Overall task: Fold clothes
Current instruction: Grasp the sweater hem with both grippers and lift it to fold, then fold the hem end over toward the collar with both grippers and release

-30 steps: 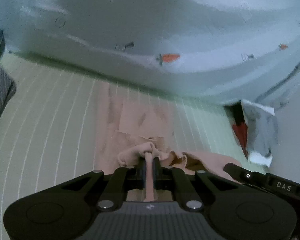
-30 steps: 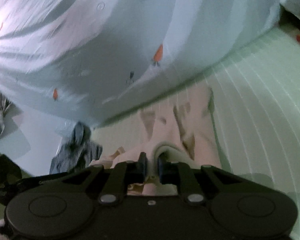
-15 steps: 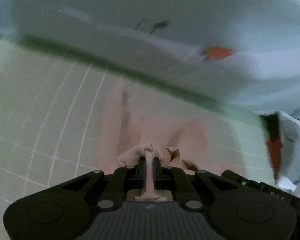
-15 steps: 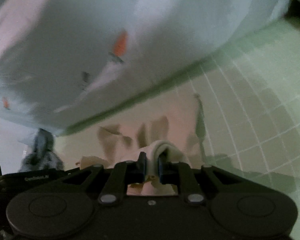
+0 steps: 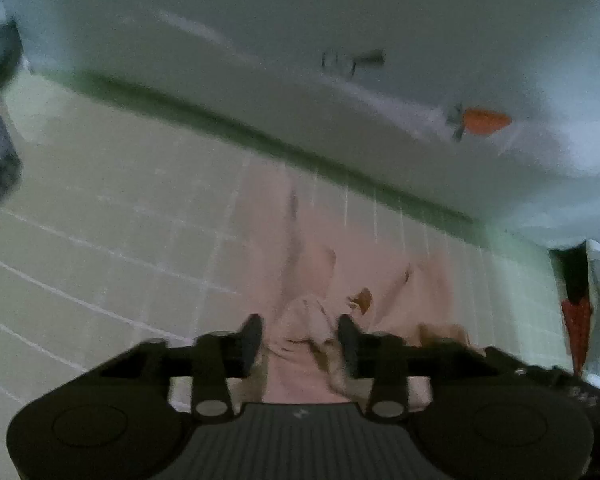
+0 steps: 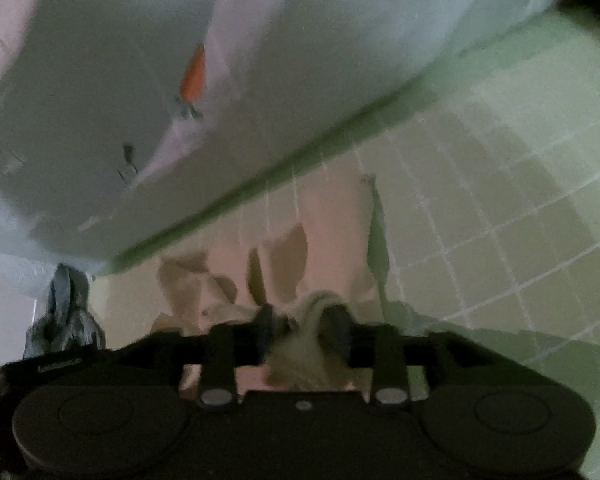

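Note:
A pale pink garment (image 5: 340,264) lies stretched out on the green gridded mat (image 5: 112,200). My left gripper (image 5: 300,334) is open, its fingers wide apart on either side of a bunched fold of the pink cloth. In the right wrist view the same pink garment (image 6: 324,224) lies on the mat (image 6: 520,184). My right gripper (image 6: 304,326) is open too, with a crumpled edge of the cloth loose between its fingers. Both views are dim and blurred.
A light blue sheet with small orange carrot prints (image 5: 380,60) hangs over the mat's far edge, seen as well in the right wrist view (image 6: 180,80). A dark grey garment (image 6: 64,312) lies at the left, a red and grey cloth (image 5: 580,312) at the right.
Both grippers held the pink garment shut a moment ago; now both have opened and let it go. They have also moved lower and closer to the mat.

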